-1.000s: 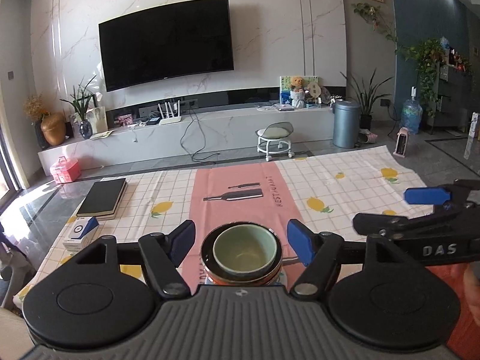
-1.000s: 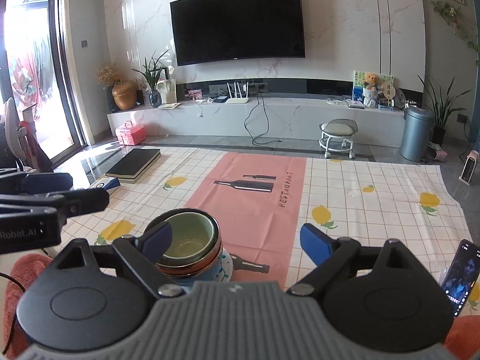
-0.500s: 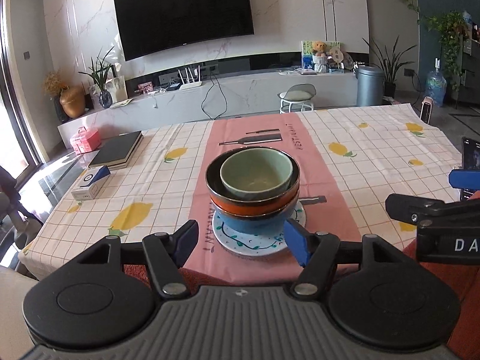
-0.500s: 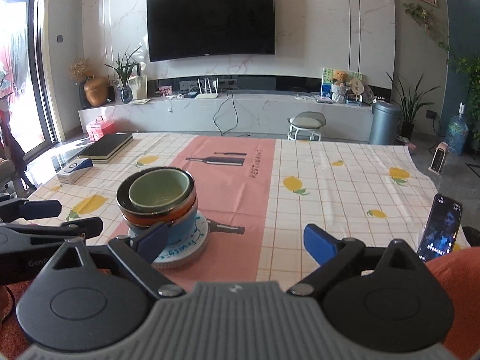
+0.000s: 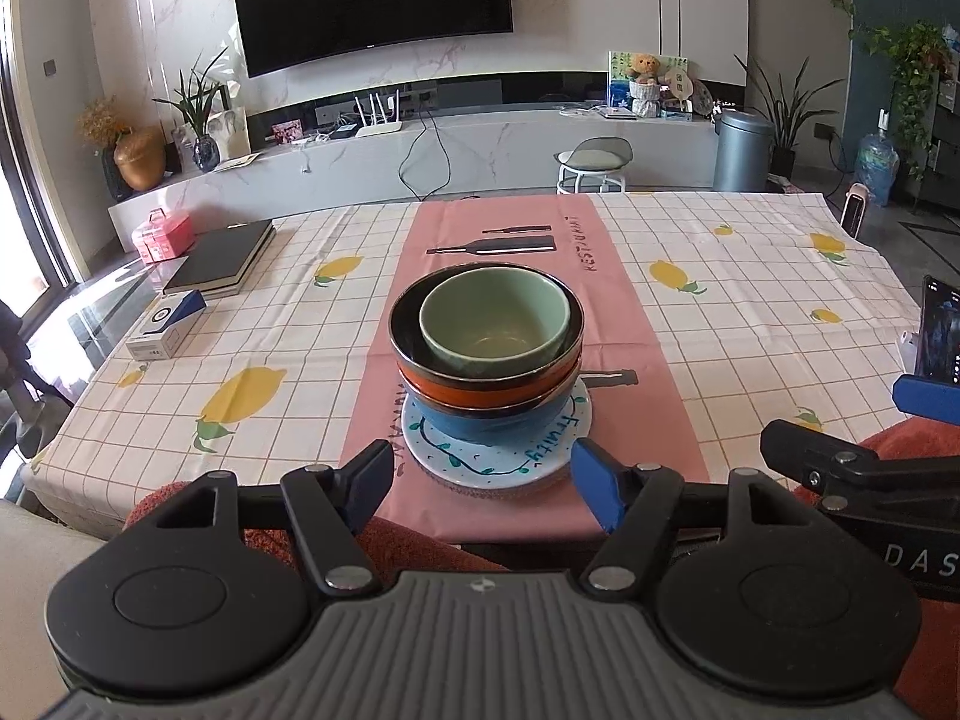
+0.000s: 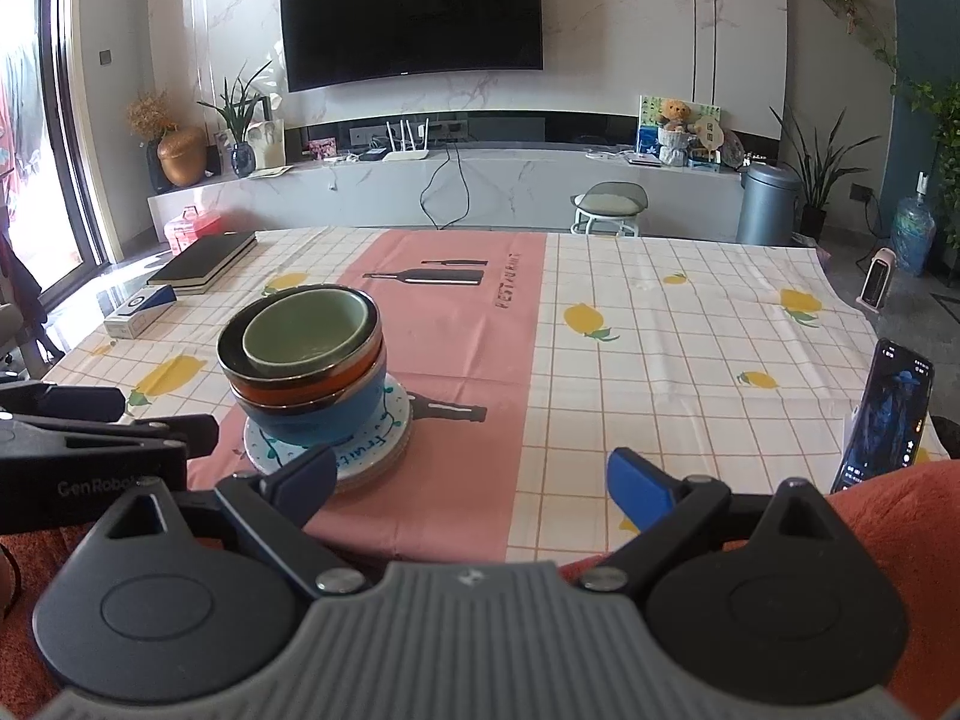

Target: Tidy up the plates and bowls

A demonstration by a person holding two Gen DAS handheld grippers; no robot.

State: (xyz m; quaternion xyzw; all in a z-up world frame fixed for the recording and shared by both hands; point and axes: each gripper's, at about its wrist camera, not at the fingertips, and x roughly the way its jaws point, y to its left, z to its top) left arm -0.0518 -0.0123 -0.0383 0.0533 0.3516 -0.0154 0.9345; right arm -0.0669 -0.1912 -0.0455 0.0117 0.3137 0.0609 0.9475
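A stack stands on the pink strip of the tablecloth near the table's front edge: a green bowl [image 5: 495, 321] inside an orange bowl [image 5: 486, 387], on a blue bowl [image 5: 492, 423], on a patterned plate [image 5: 498, 456]. The stack also shows in the right wrist view, with the green bowl [image 6: 303, 330] on top and the plate [image 6: 375, 441] beneath. My left gripper [image 5: 483, 480] is open and empty, just short of the plate. My right gripper [image 6: 471, 477] is open and empty, to the right of the stack.
A black book [image 5: 219, 258] and a small white and blue box [image 5: 165, 330] lie at the table's left. A phone [image 6: 885, 414] stands propped at the right front edge. An orange-red cloth [image 6: 888, 516] lies below the grippers.
Both grippers have pulled back and up from the stack toward the table's front edge. The stack has stayed where it was. Both stay open.
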